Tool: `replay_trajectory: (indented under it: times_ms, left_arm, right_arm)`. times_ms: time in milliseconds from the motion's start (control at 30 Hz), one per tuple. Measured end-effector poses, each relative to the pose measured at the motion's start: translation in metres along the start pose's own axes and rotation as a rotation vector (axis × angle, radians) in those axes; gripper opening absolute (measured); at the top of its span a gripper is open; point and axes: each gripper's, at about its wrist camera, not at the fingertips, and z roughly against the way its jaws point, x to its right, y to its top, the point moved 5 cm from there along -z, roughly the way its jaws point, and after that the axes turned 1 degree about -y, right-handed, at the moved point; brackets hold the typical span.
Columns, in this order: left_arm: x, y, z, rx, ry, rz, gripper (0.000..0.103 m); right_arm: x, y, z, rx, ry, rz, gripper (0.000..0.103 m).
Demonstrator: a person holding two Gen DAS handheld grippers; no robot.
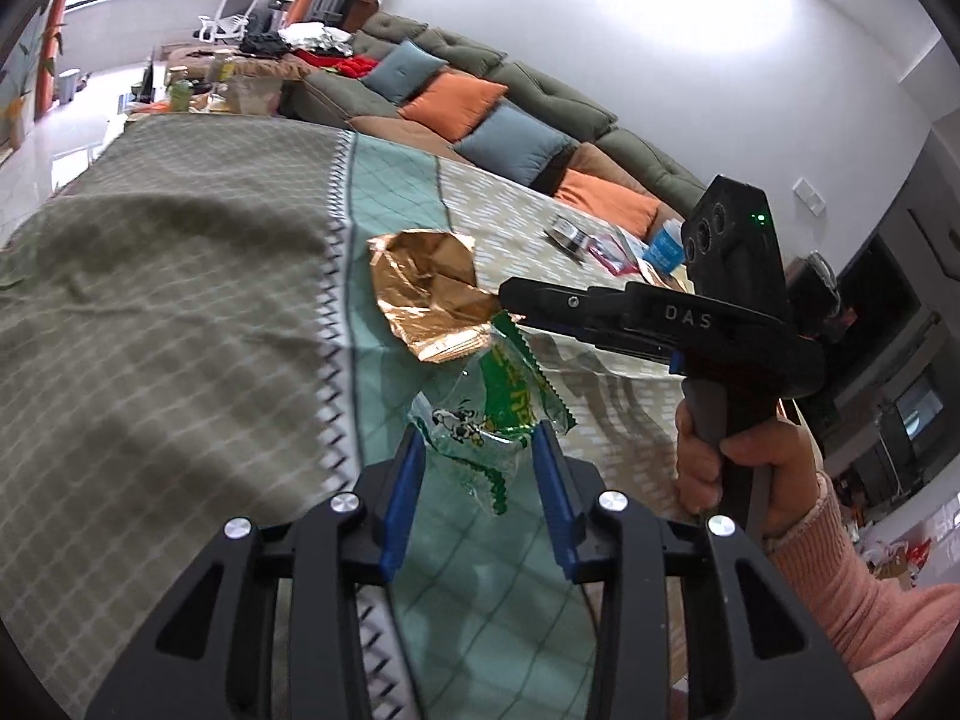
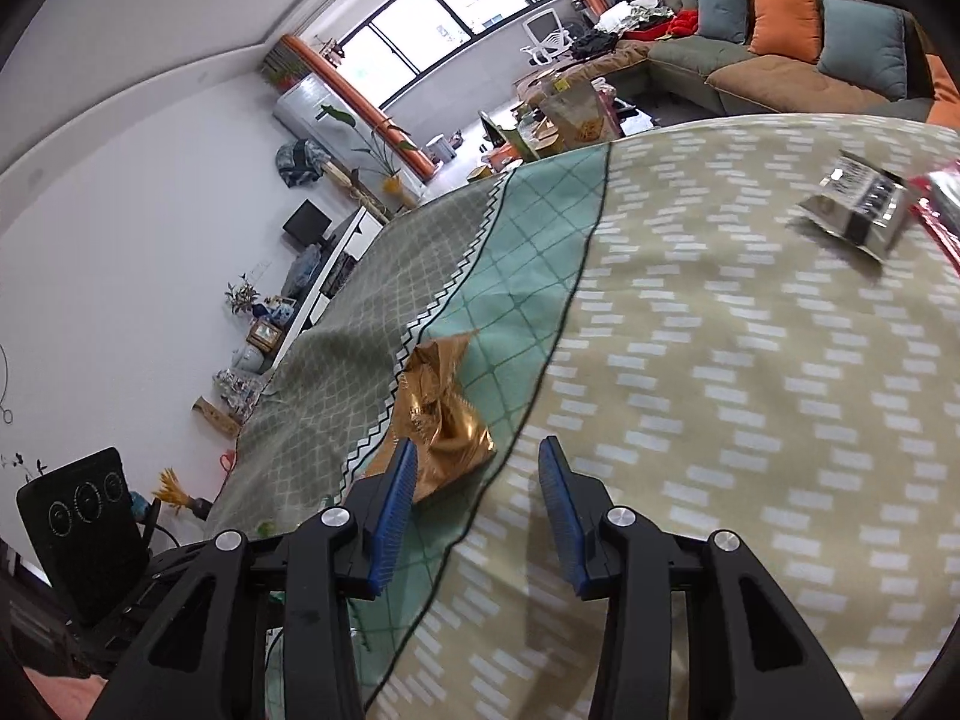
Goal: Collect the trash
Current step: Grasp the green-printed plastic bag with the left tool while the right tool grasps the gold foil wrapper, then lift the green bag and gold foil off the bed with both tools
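Green wrapper (image 1: 498, 414) is gripped by the left gripper (image 1: 477, 450). Right gripper (image 2: 477, 483), unclenched, apparently holds nothing. Gold wrapper (image 2: 441, 414) and silver packet (image 2: 858, 210) remain uncollected on the tablecloth (image 2: 720, 420).

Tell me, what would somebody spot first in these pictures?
Probably the crinkled green-and-clear plastic snack wrapper, pinched between the blue pads of the left tongs above the patterned tablecloth. Just behind it lies a crumpled shiny gold foil bag on the cloth's mint-green stripe, with the right tongs open just beside it.
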Motion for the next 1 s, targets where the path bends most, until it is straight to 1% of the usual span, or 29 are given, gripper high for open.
replay_trajectory:
  times_ms: [100, 233, 267, 333, 467, 700, 1000]
  left_arm:
    - [-0.006, -0.003, 0.009, 0.013, 0.003, 0.012, 0.037]
    - [-0.012, -0.009, 0.018, 0.023, 0.020, 0.011, 0.037]
    - [-0.013, -0.010, 0.020, 0.024, 0.026, 0.009, 0.037]
    - [-0.017, -0.012, 0.024, 0.027, 0.031, 0.014, 0.037]
    - [-0.024, -0.016, 0.037, 0.047, 0.050, 0.022, 0.037]
    - [-0.039, -0.020, 0.059, 0.081, 0.091, 0.036, 0.037]
    - [-0.054, -0.026, 0.082, 0.118, 0.155, 0.045, 0.037]
  right_arm:
    - [-0.006, -0.001, -0.006, -0.017, 0.023, -0.002, 0.039]
    - [-0.020, -0.006, -0.015, -0.041, 0.029, 0.033, 0.038]
    - [-0.023, -0.007, -0.017, -0.043, 0.021, 0.045, 0.031]
    - [-0.027, -0.008, -0.021, -0.052, 0.013, 0.059, 0.021]
    - [-0.028, -0.012, -0.021, -0.044, -0.006, 0.067, 0.021]
    - [-0.035, -0.014, -0.012, -0.001, -0.017, 0.073, 0.020]
    - [-0.050, -0.022, 0.001, 0.054, 0.010, 0.084, 0.020]
